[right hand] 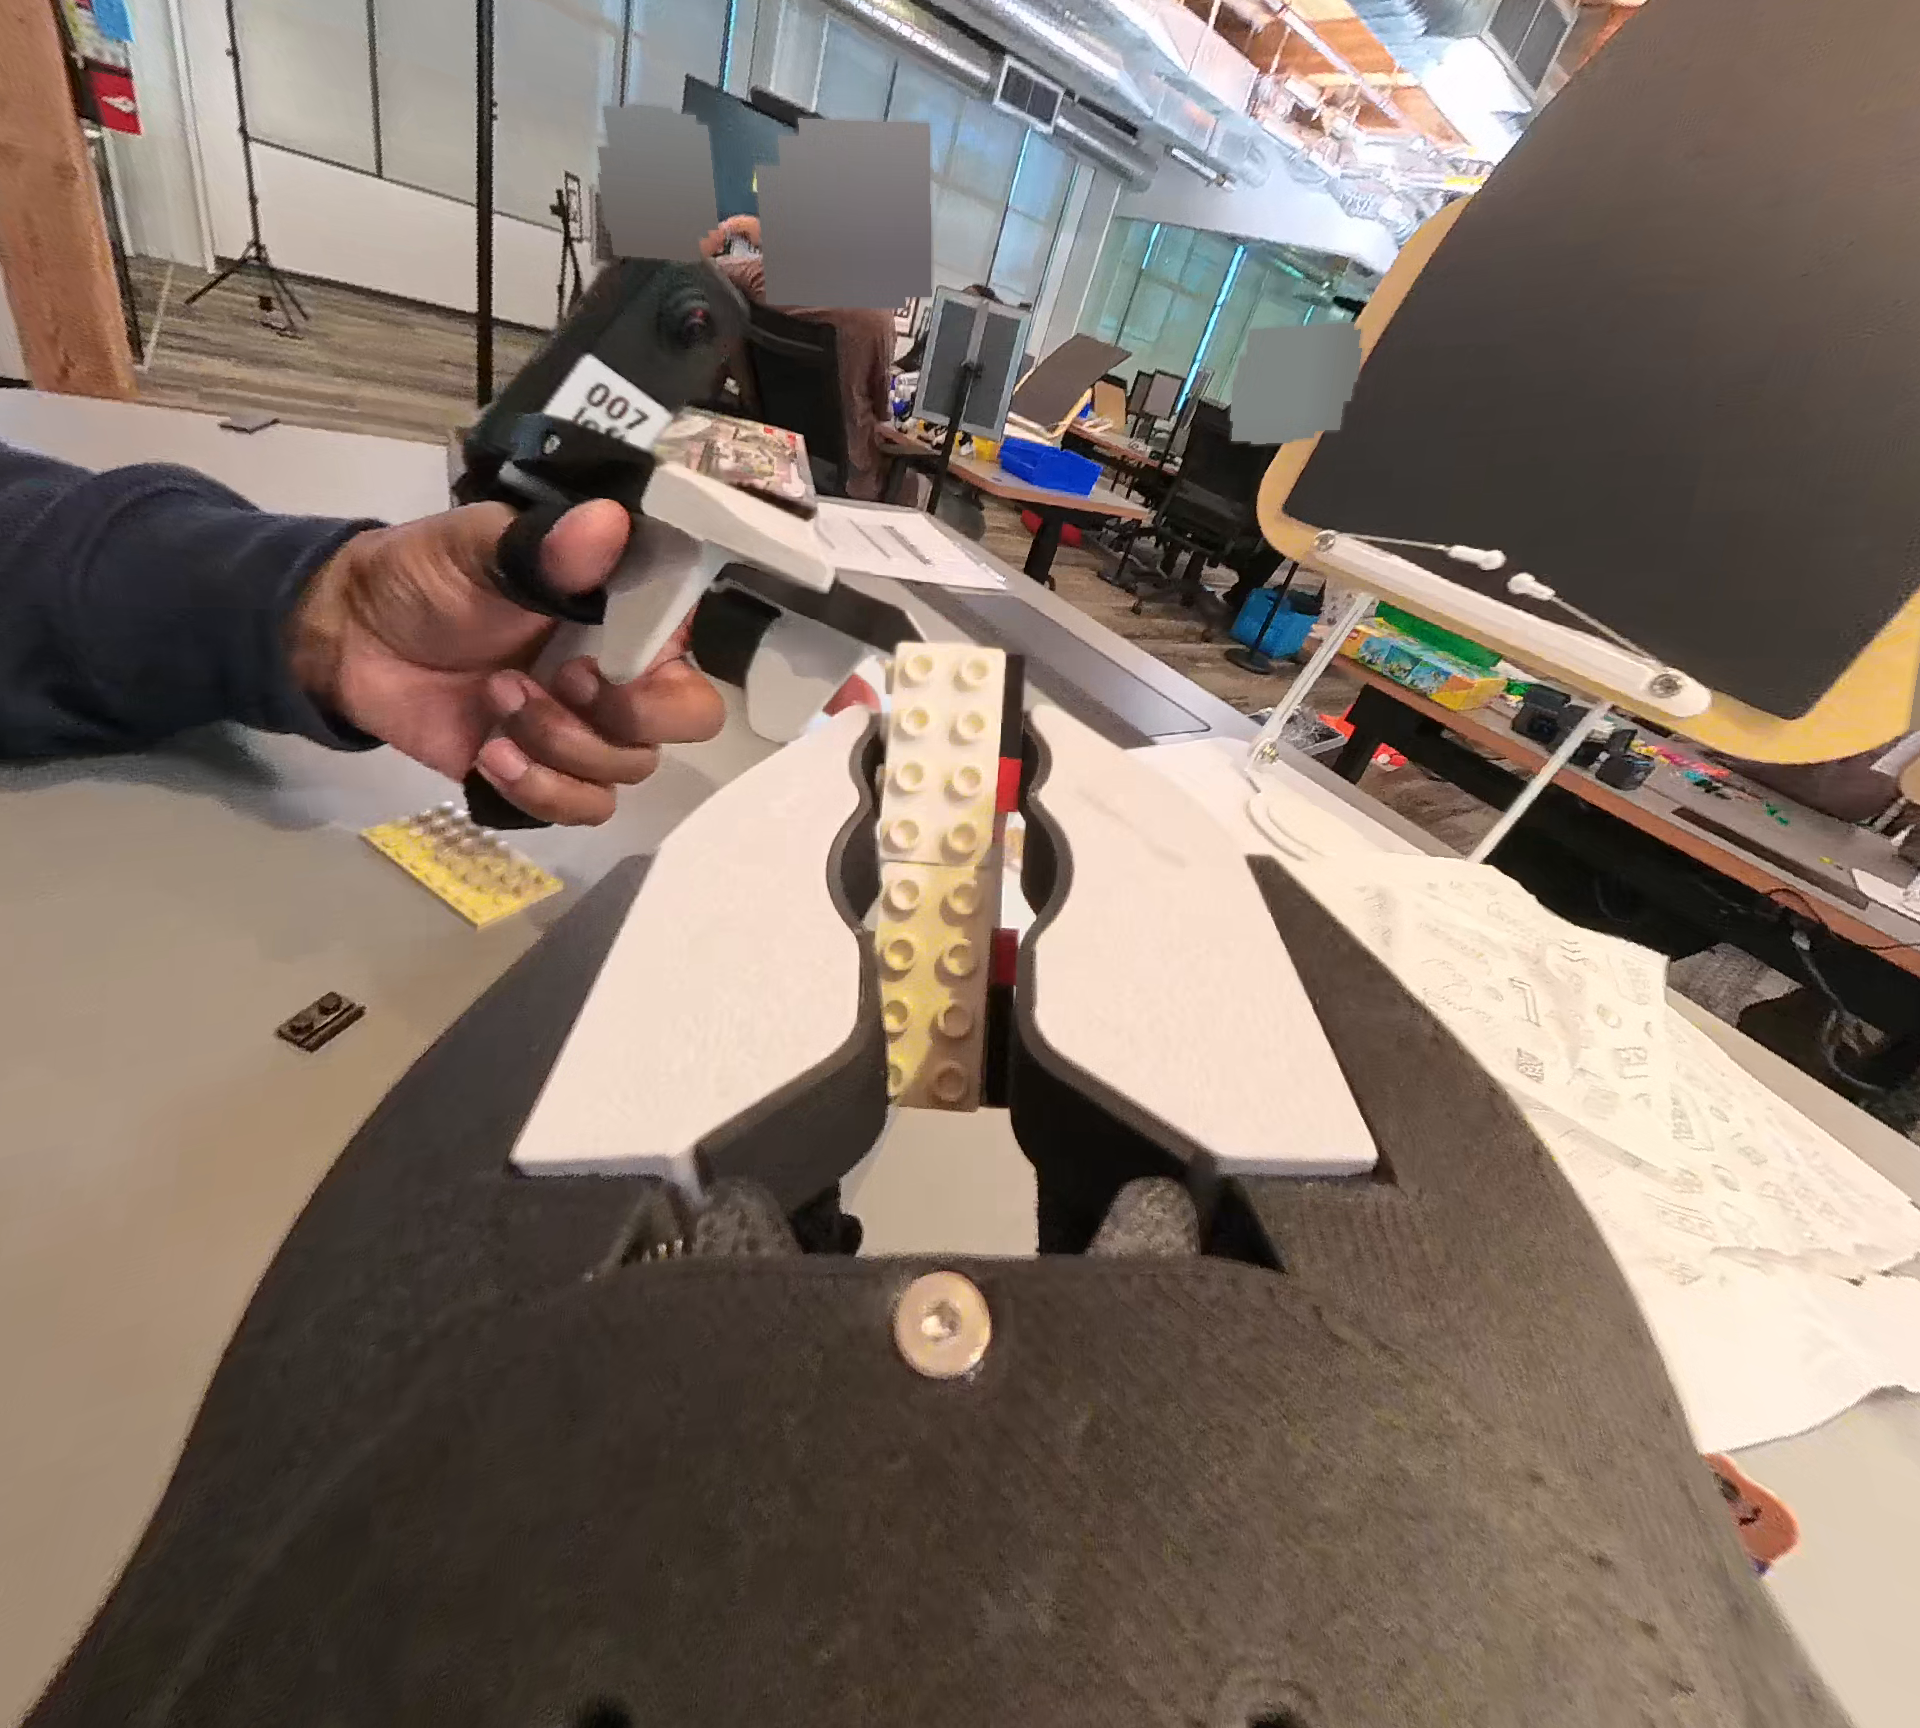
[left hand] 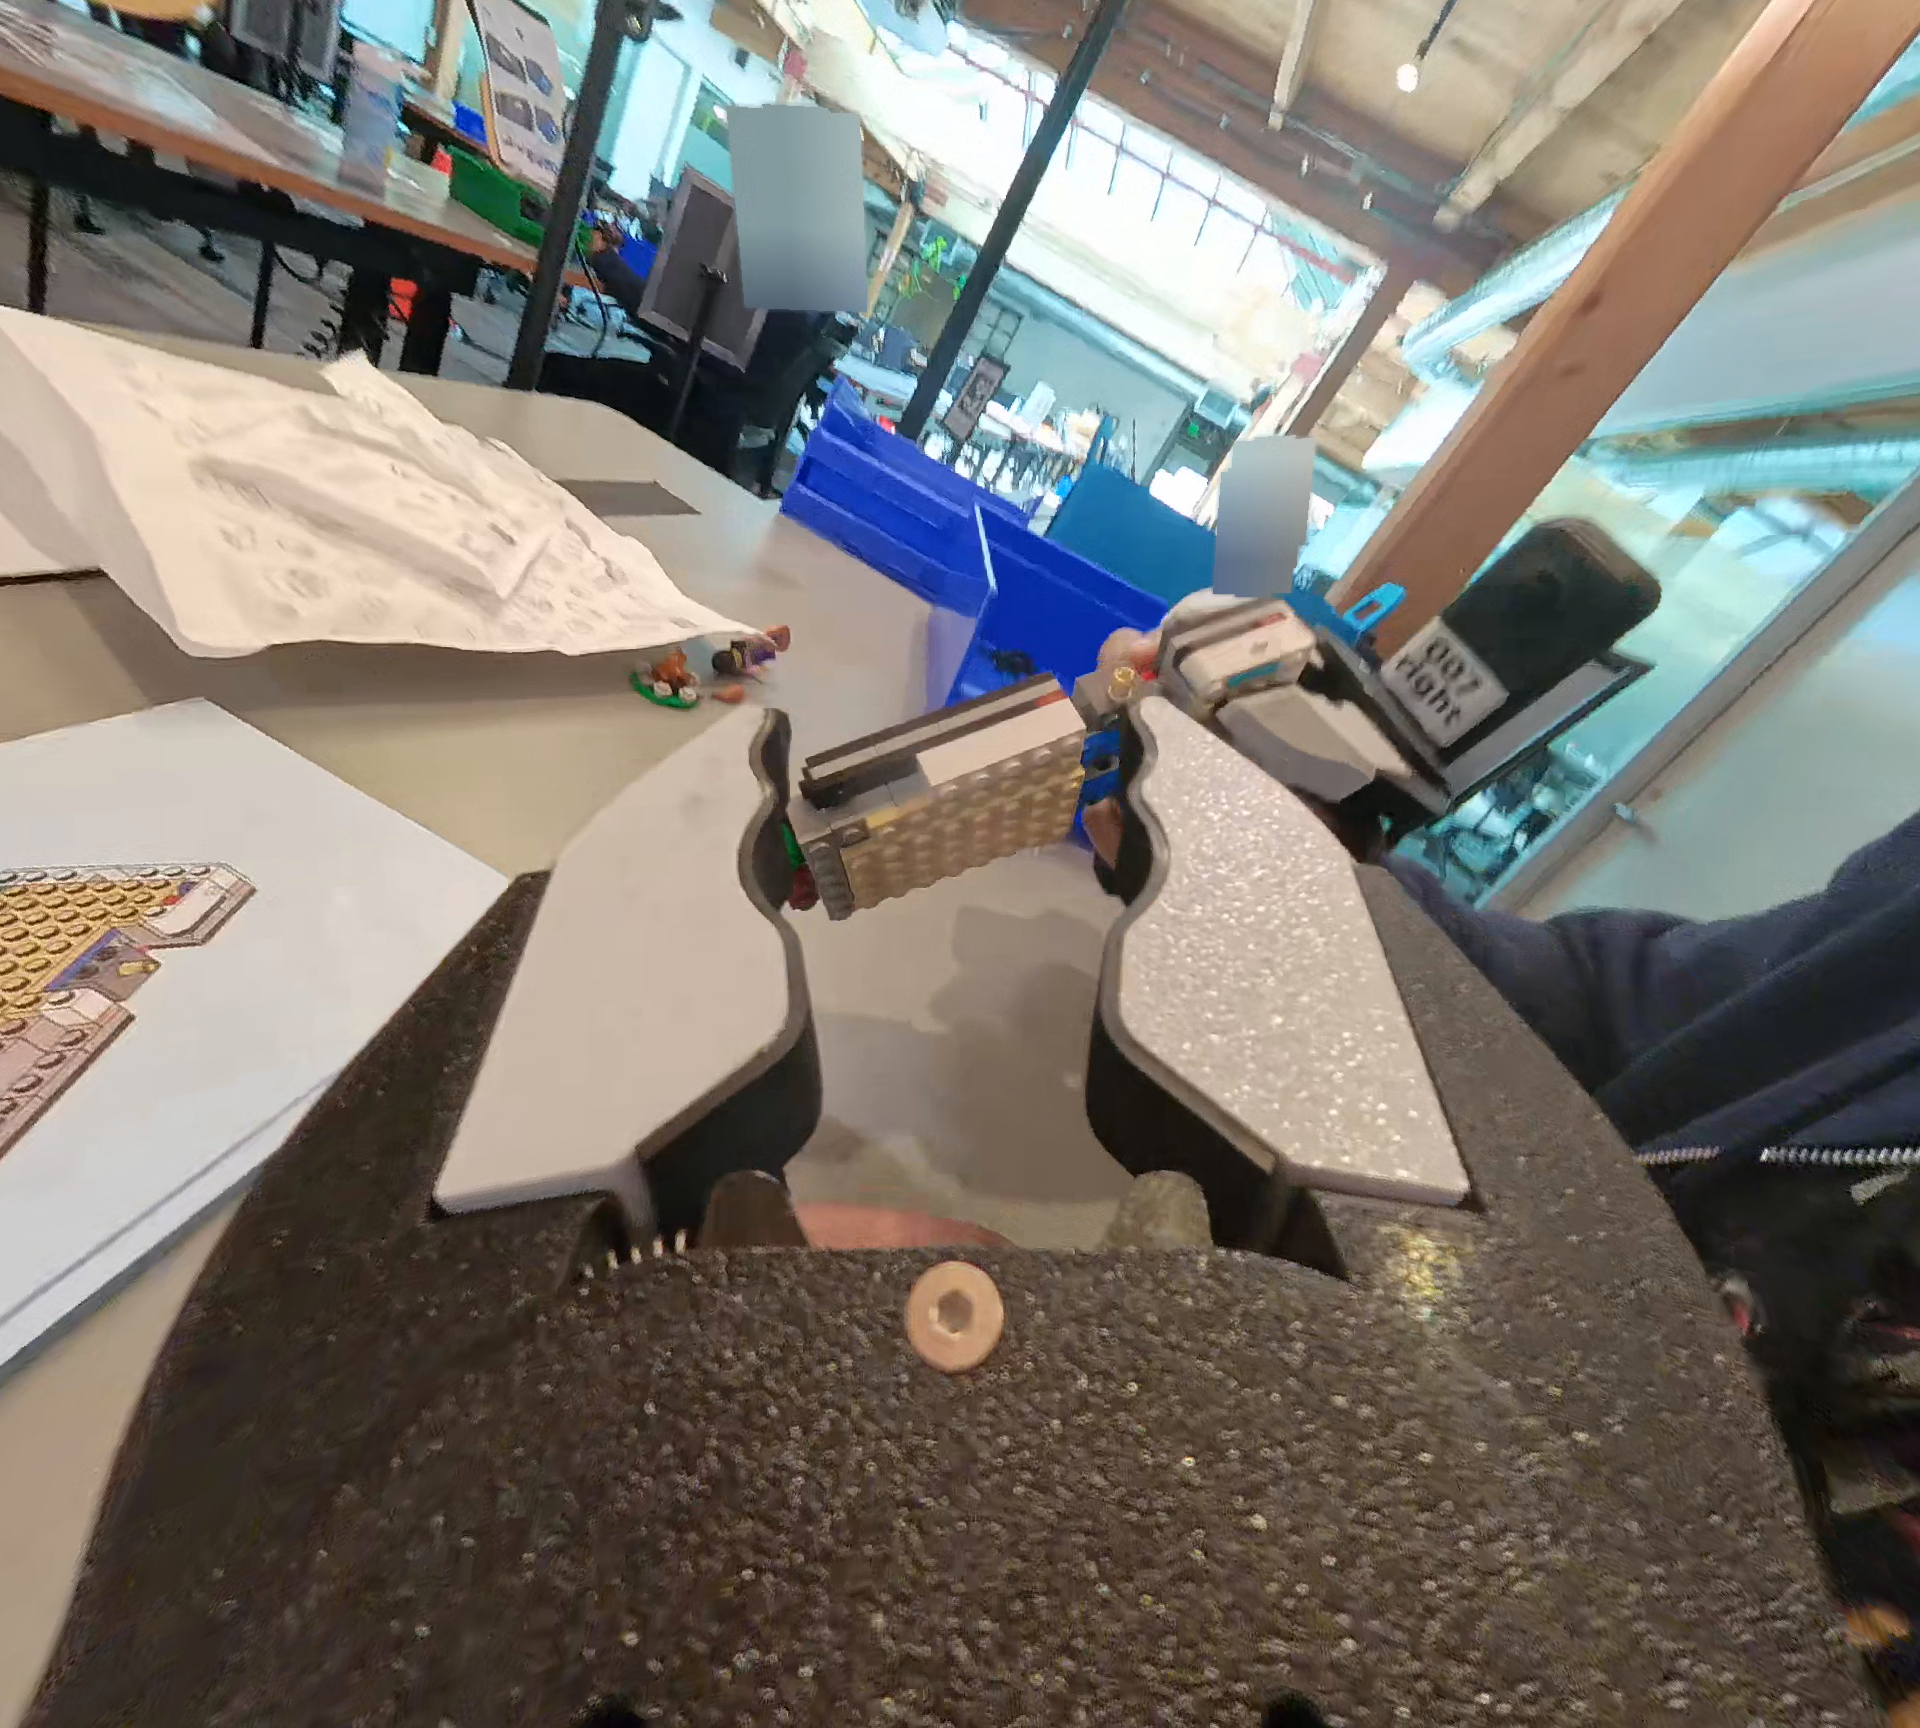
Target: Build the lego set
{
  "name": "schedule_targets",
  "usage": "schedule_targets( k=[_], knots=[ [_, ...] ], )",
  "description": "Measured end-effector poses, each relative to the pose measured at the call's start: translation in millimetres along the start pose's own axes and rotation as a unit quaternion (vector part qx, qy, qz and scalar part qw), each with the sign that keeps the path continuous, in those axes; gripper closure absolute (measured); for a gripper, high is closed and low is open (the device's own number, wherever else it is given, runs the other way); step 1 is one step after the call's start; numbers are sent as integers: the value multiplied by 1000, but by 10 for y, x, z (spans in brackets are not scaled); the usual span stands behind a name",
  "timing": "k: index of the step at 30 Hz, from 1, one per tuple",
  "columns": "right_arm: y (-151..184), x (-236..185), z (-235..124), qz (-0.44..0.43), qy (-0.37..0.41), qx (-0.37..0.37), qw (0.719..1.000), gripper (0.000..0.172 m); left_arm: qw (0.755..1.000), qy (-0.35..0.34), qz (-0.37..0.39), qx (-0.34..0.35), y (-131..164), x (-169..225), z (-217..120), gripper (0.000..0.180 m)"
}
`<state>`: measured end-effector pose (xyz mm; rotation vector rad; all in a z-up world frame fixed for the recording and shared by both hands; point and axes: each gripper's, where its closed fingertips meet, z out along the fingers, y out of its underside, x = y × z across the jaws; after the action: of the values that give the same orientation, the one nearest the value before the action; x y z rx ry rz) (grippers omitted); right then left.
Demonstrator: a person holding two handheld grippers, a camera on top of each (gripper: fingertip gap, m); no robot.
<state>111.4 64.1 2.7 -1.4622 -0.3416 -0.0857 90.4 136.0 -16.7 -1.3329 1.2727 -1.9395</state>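
My right gripper (right hand: 951,743) is shut on a brick assembly (right hand: 940,847) of white and tan studded plates with black and red strips, which stands lengthwise between its pads. In the left wrist view the same assembly (left hand: 935,805) hangs above the grey table (left hand: 582,743), gripped at its far end by the right gripper (left hand: 1226,670). My left gripper (left hand: 956,743) is open wide around the assembly's near end. Its left pad (left hand: 769,805) is close against the assembly's end, and the right pad (left hand: 1138,774) stands beside it. The left gripper also shows in the right wrist view (right hand: 790,670), held by a hand (right hand: 468,639).
A yellow studded plate (right hand: 462,857) and a small dark plate (right hand: 320,1018) lie on the table. Crumpled printed paper (left hand: 343,504), an instruction booklet (left hand: 156,972), small figure pieces (left hand: 707,665) and blue bins (left hand: 935,515) are nearby. A dark board on a stand (right hand: 1621,328) rises at the right.
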Motion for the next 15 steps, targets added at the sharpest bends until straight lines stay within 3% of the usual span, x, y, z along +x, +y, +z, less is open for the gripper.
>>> schedule_targets(
  k=[5,10,12,15],
  knots=[
    [-1,-27,2,23,-37,-12,999,149,984,-16,151,-87,179,31,14,119],
    [31,-93,28,65,-94,-48,992,149,919,-29,354,-169,287,149,21,118],
    [40,-174,33,75,-130,-63,987,149,893,-9,400,-207,357,220,34,121],
    [3,-267,27,82,-172,-68,979,148,876,26,419,-237,330,335,70,132]
  ],
)
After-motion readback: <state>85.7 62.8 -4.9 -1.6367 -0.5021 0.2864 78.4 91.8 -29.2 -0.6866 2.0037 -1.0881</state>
